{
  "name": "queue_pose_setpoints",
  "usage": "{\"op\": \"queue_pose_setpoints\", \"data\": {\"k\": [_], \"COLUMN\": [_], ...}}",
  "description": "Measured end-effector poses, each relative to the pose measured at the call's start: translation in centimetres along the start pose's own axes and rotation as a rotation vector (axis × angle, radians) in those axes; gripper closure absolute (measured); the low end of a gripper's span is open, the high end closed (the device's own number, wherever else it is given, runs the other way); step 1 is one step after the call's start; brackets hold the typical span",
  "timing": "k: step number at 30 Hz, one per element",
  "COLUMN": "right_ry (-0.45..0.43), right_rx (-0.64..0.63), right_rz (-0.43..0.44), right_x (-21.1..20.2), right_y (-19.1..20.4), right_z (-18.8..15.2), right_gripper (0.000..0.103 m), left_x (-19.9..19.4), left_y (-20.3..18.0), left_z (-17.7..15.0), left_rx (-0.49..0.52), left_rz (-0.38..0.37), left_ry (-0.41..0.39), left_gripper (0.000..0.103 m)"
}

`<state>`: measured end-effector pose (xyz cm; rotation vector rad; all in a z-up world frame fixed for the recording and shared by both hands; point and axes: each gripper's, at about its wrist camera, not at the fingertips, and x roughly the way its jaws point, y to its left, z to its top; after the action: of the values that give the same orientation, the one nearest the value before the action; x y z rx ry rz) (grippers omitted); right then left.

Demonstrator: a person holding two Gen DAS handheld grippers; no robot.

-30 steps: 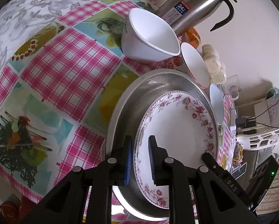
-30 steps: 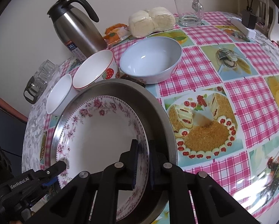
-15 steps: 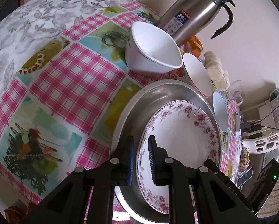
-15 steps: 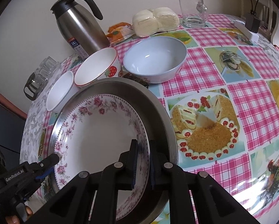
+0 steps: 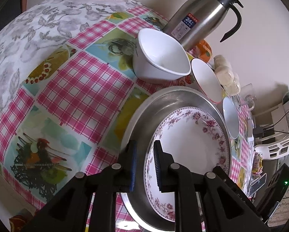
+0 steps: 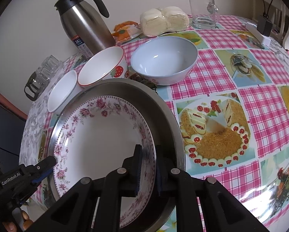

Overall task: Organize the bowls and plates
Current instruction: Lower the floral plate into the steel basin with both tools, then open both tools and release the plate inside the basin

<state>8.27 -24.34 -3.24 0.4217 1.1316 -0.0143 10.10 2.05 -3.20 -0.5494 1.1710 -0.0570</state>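
Observation:
A floral-rimmed white plate [image 6: 105, 141] lies inside a steel pan [image 6: 163, 116] on the checked tablecloth. My right gripper [image 6: 147, 166] is shut on the plate's near right rim. My left gripper [image 5: 144, 166] straddles the pan's left rim [image 5: 136, 119], jaws slightly apart around the pan and plate edges [image 5: 188, 150]; it also shows in the right wrist view [image 6: 47, 164]. Behind the pan stand a small white bowl [image 6: 62, 90], a strawberry bowl [image 6: 103, 65] and a pale blue bowl [image 6: 163, 61].
A steel thermos [image 6: 82, 21] stands at the back by the wall. Wrapped buns [image 6: 163, 21], an orange snack packet [image 6: 125, 31] and a glass mug [image 6: 202, 11] sit behind the bowls. Glass cups [image 6: 42, 73] stand at far left. A power strip [image 6: 260, 32] lies at far right.
The left gripper has drawn back toward the pan's left rim and its jaws have spread a little. The right gripper stays clamped on the plate rim.

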Motion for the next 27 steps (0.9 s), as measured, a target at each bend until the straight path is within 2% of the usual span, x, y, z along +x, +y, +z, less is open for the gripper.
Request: {"op": "queue_pose_setpoints", "data": {"k": [5,10,16,17,18,19,21,24,27], "right_ry": [0.015,-0.038,-0.114,-0.122,-0.13,-0.137,-0.146,-0.146,-0.144], "right_rx": [-0.001,-0.013,-0.043,-0.048,-0.054,-0.06,-0.077,-0.106,-0.133], "right_rz": [-0.007,-0.018,-0.032,-0.042,-0.054,-0.07,-0.107,-0.145,-0.151], "right_x": [0.0,-1.6,-4.2,-4.4,-4.5,-4.6,-4.8,-4.5,-4.4], "right_y": [-0.1,0.0,0.6,0.7,0.9,1.0,1.2,1.5,1.9], "right_z": [0.2,0.6,1.0,1.0,1.2,1.2,1.2,1.2,1.1], "right_gripper": [0.089,0.088,0.086,0.083,0.072,0.057,0.043,0.038,0.03], "left_x": [-0.3,-1.3,-2.5,-2.7,-2.8,-2.8,-2.8,-2.8,-2.7], "left_y": [-0.7,-2.1,-3.4,-3.5,-3.5,-3.6,-3.6,-3.5,-3.4], "left_z": [0.1,0.0,-0.1,-0.1,0.0,0.0,0.1,0.1,0.1], "left_rx": [0.025,0.091,0.169,0.181,0.189,0.196,0.202,0.209,0.221], "left_rz": [-0.01,-0.017,0.023,0.04,0.056,0.075,0.109,0.139,0.164], "left_ry": [-0.004,-0.036,-0.098,-0.107,-0.114,-0.121,-0.122,-0.129,-0.136], "left_gripper": [0.082,0.078,0.059,0.052,0.047,0.046,0.043,0.042,0.029]}}
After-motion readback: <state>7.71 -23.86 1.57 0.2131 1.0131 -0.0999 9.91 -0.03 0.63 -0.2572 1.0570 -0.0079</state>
